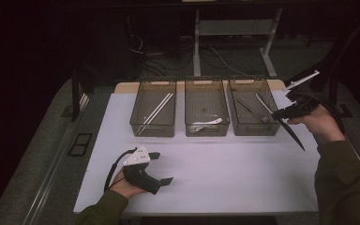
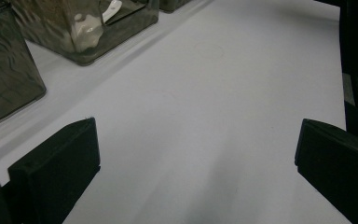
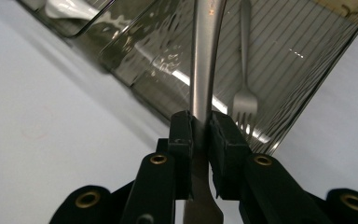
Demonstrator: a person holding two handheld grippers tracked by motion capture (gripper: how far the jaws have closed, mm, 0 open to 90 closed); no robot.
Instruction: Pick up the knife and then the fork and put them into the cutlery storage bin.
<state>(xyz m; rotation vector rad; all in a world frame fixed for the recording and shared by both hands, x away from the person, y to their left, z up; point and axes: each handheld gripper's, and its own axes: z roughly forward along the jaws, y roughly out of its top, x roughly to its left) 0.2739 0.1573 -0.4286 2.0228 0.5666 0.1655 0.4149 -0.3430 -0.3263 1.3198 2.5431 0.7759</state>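
Between matte black pads, a smooth steel utensil handle [image 3: 204,60].

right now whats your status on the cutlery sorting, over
Right gripper shut on a metal utensil, held over the right bin. Left gripper open, empty, over the table. Fork already in that bin. Nothing in the way.

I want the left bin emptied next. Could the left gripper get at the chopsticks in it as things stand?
Probably yes: the left gripper is open and holds nothing, bare table lies ahead, and the chopsticks lie in an open-topped left bin.
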